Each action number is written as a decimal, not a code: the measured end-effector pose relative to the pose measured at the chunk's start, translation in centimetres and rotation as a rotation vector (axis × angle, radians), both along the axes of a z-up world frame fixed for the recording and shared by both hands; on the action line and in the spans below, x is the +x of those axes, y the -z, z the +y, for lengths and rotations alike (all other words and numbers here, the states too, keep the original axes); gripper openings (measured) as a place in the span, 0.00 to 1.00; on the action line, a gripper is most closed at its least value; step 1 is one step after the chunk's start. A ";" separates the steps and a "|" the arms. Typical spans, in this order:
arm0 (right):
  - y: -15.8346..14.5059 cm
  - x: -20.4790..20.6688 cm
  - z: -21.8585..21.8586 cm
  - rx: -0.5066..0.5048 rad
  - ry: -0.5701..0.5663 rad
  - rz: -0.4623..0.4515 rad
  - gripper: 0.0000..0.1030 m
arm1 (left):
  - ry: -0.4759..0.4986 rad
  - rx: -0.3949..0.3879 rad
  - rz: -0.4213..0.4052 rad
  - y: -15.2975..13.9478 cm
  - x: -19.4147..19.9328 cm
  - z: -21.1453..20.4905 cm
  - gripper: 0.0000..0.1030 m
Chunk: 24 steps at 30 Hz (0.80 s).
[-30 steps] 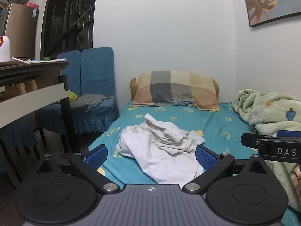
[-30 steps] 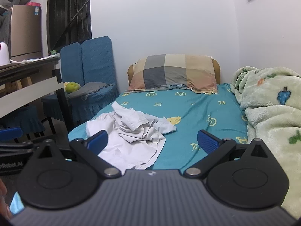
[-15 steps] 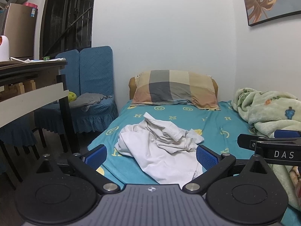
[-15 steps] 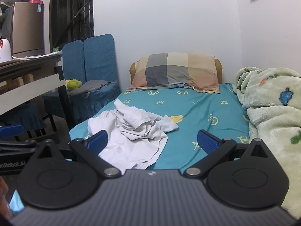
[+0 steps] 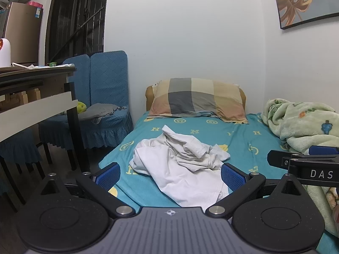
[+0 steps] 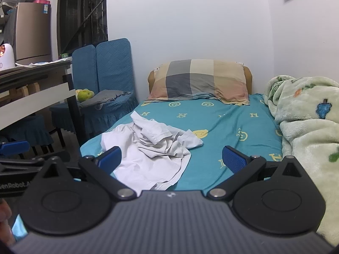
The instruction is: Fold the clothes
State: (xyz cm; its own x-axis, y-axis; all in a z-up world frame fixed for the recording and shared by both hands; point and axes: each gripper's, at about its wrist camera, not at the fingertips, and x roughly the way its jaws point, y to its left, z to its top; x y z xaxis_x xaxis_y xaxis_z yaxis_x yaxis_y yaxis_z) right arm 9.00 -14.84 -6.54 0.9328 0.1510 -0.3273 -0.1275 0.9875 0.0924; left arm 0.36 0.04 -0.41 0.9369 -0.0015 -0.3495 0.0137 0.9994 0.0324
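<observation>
A crumpled white garment (image 5: 180, 160) lies in a heap on the near left part of the teal bed sheet (image 5: 239, 139); it also shows in the right wrist view (image 6: 148, 148). My left gripper (image 5: 169, 175) is open and empty, held short of the garment's near edge, its blue pads either side of it. My right gripper (image 6: 171, 160) is open and empty, to the right of the left one, in front of the garment's right part. The right gripper's side shows in the left wrist view (image 5: 305, 165).
A checked pillow (image 5: 197, 101) lies at the head of the bed against the wall. A pale green blanket (image 6: 307, 131) is piled along the right side. Blue-covered chairs (image 5: 101, 105) and a table (image 5: 36, 97) stand left of the bed.
Both grippers have shifted slightly and risen a little; the view of the bed and garment has barely moved. Both stay open and empty.
</observation>
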 end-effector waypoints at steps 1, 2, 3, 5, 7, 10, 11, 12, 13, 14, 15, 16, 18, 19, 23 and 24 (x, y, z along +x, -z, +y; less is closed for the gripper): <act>0.0 0.0 0.0 -0.001 -0.001 0.001 1.00 | 0.001 -0.003 0.004 0.0 0.0 0.1 0.99; 0.0 0.0 0.0 -0.001 -0.001 0.001 1.00 | 0.001 -0.005 0.007 0.1 0.1 0.1 0.99; 0.0 -0.1 0.1 -0.001 -0.002 0.001 1.00 | 0.001 -0.007 0.011 0.1 0.2 0.1 0.99; -0.1 0.0 0.0 -0.001 -0.002 0.002 1.00 | 0.002 -0.009 0.019 0.2 0.4 0.1 0.99; -0.1 0.1 -0.1 0.000 -0.003 0.003 1.00 | 0.002 -0.008 0.026 0.3 0.5 0.1 0.99; -0.1 0.0 -0.1 0.000 -0.001 0.003 1.00 | 0.004 -0.024 0.030 0.3 0.5 0.3 0.99; -0.1 0.0 -0.1 0.000 -0.001 0.004 1.00 | 0.003 -0.029 0.032 0.3 0.6 0.3 0.99; -0.1 0.0 -0.1 0.001 0.000 0.004 1.00 | 0.002 -0.033 0.034 0.3 0.6 0.4 0.99; -0.1 0.0 -0.1 0.004 0.002 0.006 1.00 | 0.001 -0.039 0.037 0.3 0.6 0.5 0.99; -0.1 0.0 -0.1 0.009 0.003 0.008 1.00 | 0.003 -0.045 0.041 0.3 0.7 0.5 0.99; -0.1 0.0 -0.1 0.014 0.006 0.010 1.00 | 0.008 -0.052 0.046 0.4 0.7 0.7 0.99; 0.0 -0.1 -0.1 0.016 0.008 0.012 1.00 | 0.011 -0.056 0.051 0.5 0.8 0.7 0.99; 0.1 -0.1 0.0 0.009 0.008 0.016 1.00 | 0.016 -0.061 0.061 0.8 1.1 0.8 0.99; 0.2 -0.1 0.0 0.007 0.010 0.019 1.00 | 0.019 -0.064 0.066 0.9 1.3 0.8 0.99; 0.3 0.0 -0.2 0.017 0.032 0.029 1.00 | 0.026 -0.095 0.104 1.4 3.0 0.9 0.99; 0.3 0.1 -0.3 0.021 0.040 0.031 1.00 | 0.030 -0.105 0.118 1.6 3.8 0.9 0.99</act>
